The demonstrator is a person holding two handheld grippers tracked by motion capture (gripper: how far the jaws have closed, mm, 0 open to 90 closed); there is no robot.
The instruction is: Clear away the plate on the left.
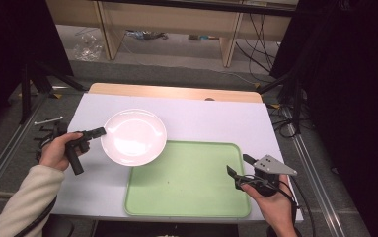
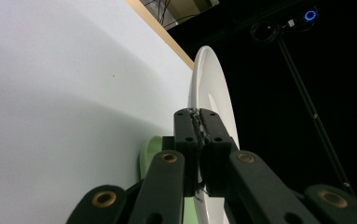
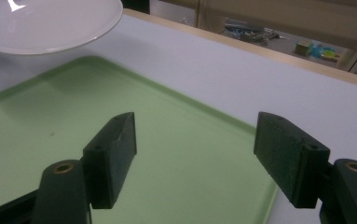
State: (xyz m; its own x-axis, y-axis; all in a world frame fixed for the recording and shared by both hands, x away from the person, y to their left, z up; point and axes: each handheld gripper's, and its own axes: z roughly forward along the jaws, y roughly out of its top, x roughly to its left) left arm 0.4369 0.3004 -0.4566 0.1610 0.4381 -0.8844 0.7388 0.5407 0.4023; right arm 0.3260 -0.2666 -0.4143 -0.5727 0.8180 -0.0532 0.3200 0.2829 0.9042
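My left gripper (image 1: 97,132) had its jaws clamped on the left rim of the white plate (image 1: 134,137), held over the green tray's (image 1: 186,197) far left corner. My right gripper (image 1: 239,167) hung with jaws apart at the tray's near right edge on the table (image 1: 216,121).
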